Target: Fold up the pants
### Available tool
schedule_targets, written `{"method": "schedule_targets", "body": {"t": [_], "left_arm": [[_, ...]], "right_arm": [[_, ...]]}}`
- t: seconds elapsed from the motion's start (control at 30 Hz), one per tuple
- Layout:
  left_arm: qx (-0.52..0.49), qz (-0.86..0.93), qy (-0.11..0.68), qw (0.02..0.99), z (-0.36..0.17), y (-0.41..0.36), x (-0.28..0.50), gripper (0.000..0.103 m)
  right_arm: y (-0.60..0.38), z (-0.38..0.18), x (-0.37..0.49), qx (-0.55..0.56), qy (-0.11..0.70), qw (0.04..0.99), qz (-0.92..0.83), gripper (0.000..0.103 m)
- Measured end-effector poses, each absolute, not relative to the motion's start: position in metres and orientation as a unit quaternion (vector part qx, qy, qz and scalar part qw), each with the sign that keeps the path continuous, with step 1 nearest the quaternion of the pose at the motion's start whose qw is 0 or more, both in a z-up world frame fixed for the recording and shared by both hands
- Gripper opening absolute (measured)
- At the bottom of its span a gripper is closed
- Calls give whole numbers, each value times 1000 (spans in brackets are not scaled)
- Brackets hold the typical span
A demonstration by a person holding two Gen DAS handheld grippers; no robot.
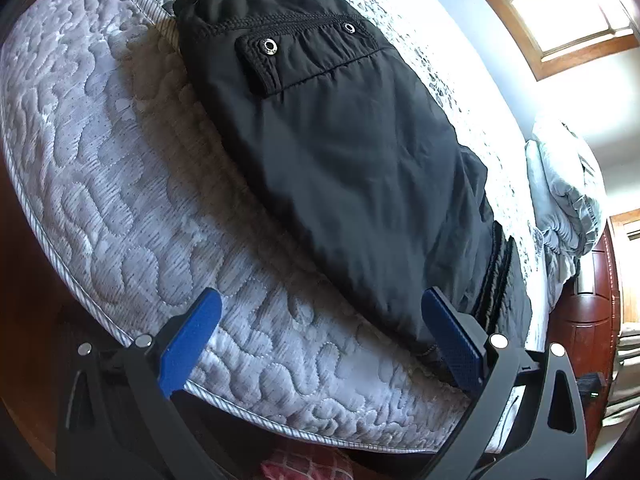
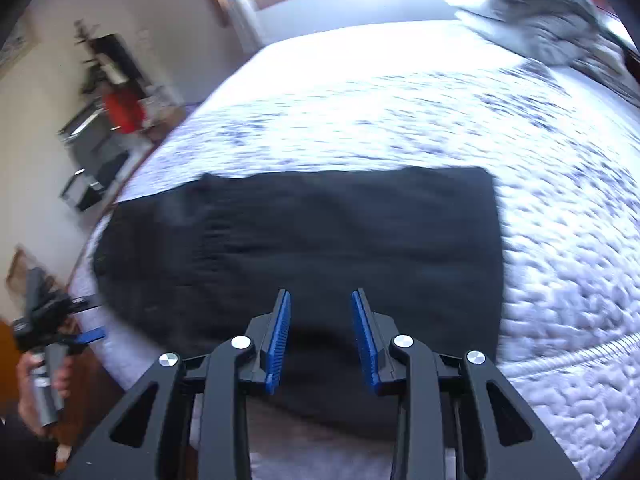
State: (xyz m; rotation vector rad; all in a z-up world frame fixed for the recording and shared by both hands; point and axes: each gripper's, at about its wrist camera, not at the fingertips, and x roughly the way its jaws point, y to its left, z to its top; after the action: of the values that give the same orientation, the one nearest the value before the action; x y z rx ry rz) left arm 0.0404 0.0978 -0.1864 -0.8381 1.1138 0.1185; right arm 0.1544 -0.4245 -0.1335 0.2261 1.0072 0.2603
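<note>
Black pants [image 1: 340, 140] lie folded in a flat rectangle on the quilted grey mattress [image 1: 120, 200], with a snap pocket flap up. In the right wrist view the pants [image 2: 320, 240] are a dark rectangle on the bed. My left gripper [image 1: 324, 308] is open wide and empty near the bed's edge; its right pad [image 1: 452, 340] is by the pants' near corner. My right gripper [image 2: 320, 308] is open and empty, hovering just above the pants' near edge. The left gripper also shows in the right wrist view [image 2: 52, 320], held in a hand at the far left.
A grey bundled blanket or pillow [image 2: 540, 12] lies at the far right of the bed. A wooden headboard [image 1: 588, 300] is to the right. A window [image 1: 568, 4] sits behind the bed. Dark shelving with a red item [image 2: 120, 112] stands left.
</note>
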Motion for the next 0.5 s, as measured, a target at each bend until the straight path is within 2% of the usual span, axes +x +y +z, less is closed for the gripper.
{"method": "schedule_targets", "body": {"t": [0.17, 0.23, 0.3, 0.43, 0.5], "left_arm": [[-397, 49, 518, 756, -187, 97, 41, 100], [-409, 46, 518, 750, -188, 98, 40, 100], [-416, 45, 514, 748, -188, 100, 40, 100], [-444, 55, 483, 752, -185, 117, 35, 100], [-466, 60, 470, 747, -187, 128, 33, 100]], "right_arm": [[-436, -166, 157, 123, 491, 855, 111, 33], [-437, -162, 154, 136, 484, 856, 122, 41], [-441, -154, 150, 157, 477, 855, 126, 57], [-450, -138, 138, 182, 468, 856, 128, 61], [-455, -134, 129, 201, 468, 850, 131, 66]]}}
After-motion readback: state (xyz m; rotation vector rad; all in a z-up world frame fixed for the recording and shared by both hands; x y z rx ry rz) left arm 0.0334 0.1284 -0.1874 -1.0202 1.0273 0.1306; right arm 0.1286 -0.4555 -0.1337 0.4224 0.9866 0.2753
